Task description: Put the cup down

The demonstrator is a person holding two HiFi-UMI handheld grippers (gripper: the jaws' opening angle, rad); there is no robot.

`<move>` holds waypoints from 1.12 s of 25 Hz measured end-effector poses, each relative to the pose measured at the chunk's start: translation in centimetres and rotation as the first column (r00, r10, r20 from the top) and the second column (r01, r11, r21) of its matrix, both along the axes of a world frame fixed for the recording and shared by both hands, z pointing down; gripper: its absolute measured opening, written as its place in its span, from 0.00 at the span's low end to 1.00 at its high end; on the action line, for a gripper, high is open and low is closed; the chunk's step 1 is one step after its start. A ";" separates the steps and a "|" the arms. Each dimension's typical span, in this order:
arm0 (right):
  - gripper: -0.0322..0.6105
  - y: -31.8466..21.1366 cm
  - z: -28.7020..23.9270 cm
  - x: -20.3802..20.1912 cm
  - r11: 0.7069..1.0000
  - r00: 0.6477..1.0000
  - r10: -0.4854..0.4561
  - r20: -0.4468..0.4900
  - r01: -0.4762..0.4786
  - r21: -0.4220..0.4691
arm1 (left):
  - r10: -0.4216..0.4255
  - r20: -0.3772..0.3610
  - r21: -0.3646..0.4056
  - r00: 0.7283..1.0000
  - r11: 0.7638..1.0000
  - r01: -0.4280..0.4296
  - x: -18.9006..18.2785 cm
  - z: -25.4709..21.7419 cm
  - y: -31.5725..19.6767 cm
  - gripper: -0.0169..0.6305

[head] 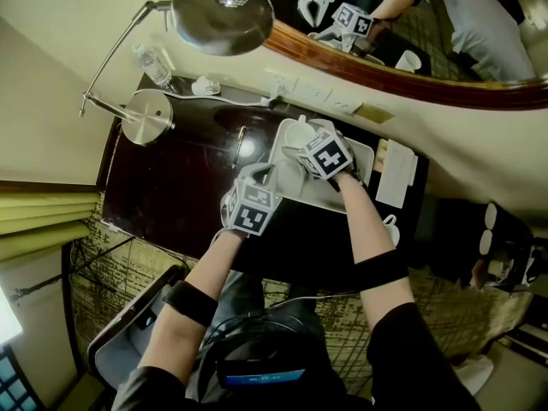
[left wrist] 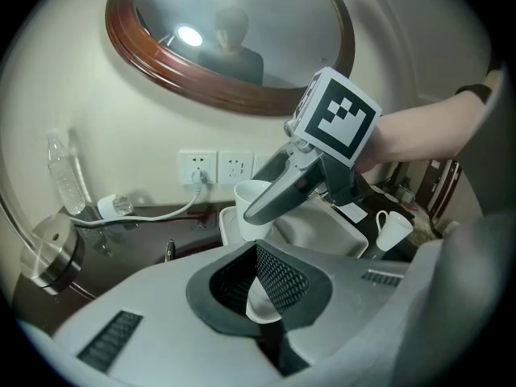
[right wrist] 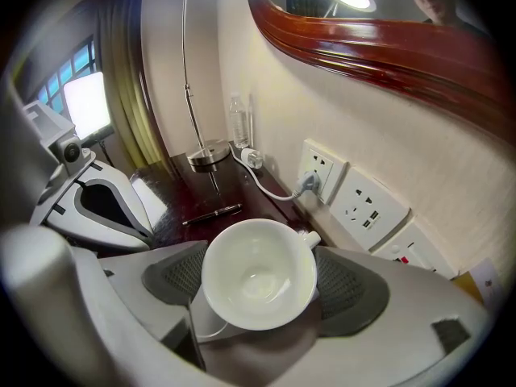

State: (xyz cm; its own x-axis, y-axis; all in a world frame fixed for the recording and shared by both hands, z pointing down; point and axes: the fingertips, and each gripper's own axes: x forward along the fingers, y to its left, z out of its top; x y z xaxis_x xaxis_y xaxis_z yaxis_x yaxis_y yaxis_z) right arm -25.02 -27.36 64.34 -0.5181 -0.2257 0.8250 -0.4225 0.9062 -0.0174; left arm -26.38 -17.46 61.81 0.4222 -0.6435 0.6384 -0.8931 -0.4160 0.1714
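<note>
- Head view: both my grippers work over a dark desk (head: 171,187). My R gripper (head: 301,146) has a white cup (head: 297,133) above the far-left end of a white tray (head: 364,157); can't tell if the cup touches the tray. My L gripper (head: 256,178) sits just near-left of it, off the tray. Lamp (head: 221,11) & water bottle (head: 154,65) at far left. A 2nd cup (head: 391,229) stands on the desk by the tray's near-right corner, well apart from mine. Oval mirror (head: 385,32) on the far wall.
- L gripper view: my L jaws are closed tight, nipping a thin white curved piece, by the look the rim of a saucer (left wrist: 260,301). Beyond them, one R-gripper finger crosses in front of the cup (left wrist: 248,196), which is upright at the tray's (left wrist: 322,234) left end. 2nd cup (left wrist: 393,230) at right; wall sockets (left wrist: 218,168) behind; bottle (left wrist: 64,172) far left.
- R gripper view: my R jaws stand wide w/ a pad on each side of the cup (right wrist: 258,285), mouth up, handle (right wrist: 310,238) pointing far-right. Pen (right wrist: 211,213) lies on the desk beyond it; sockets (right wrist: 355,198) on the wall at right.
</note>
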 end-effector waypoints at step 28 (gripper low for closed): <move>0.81 0.1 -1.9 0.4 0.996 1.000 -0.007 0.026 0.005 0.084 | -0.030 -0.021 -0.027 0.999 0.999 0.029 0.9 -0.1 0.7 0.03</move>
State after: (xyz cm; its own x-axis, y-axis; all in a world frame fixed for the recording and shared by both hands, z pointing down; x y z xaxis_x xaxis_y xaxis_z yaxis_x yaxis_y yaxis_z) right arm -24.59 -27.28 62.47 -0.5414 -0.2906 0.7890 -0.4173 0.9075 0.0478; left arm -25.47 -16.75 61.75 0.4168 -0.6389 0.6465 -0.9010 -0.3844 0.2010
